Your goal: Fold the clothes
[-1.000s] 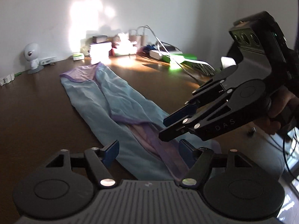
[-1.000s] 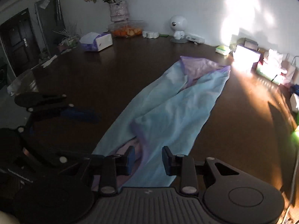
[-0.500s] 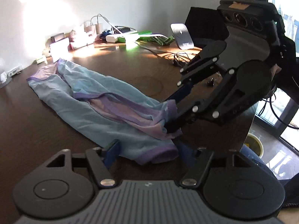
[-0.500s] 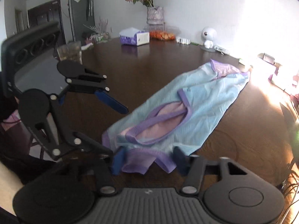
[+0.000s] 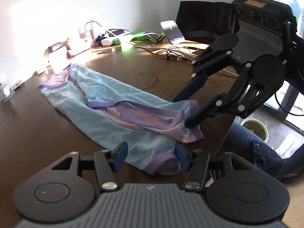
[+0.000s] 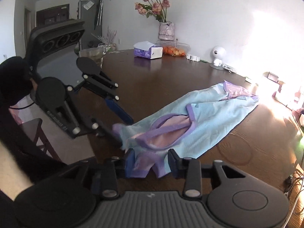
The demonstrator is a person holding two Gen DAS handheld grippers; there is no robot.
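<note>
A light blue sleeveless top (image 5: 106, 102) with purple trim and a pink inside lies lengthwise on the dark wooden table (image 5: 22, 117). Its near end is bunched up at the table's edge. My left gripper (image 5: 151, 159) straddles the purple hem corner; its jaws are closing and do not pinch the cloth. In the same view my right gripper (image 5: 181, 112) straddles the neighbouring corner. From the right wrist, the top (image 6: 209, 117) runs away from my right gripper (image 6: 152, 164), whose jaws are opening with cloth between them. My left gripper (image 6: 125, 133) reaches in from the left.
Chargers, cables (image 5: 174, 54) and small boxes crowd the table's far side. A vase of flowers (image 6: 166, 31), a tissue box (image 6: 148, 52) and a white round camera (image 6: 218, 56) stand along the wall. A person's leg in jeans (image 5: 252, 150) is beside the table edge.
Both grippers have swung round to the top's near end at the table edge. That end is now bunched, with the pink inside showing. The left jaws have narrowed and the right jaws have widened.
</note>
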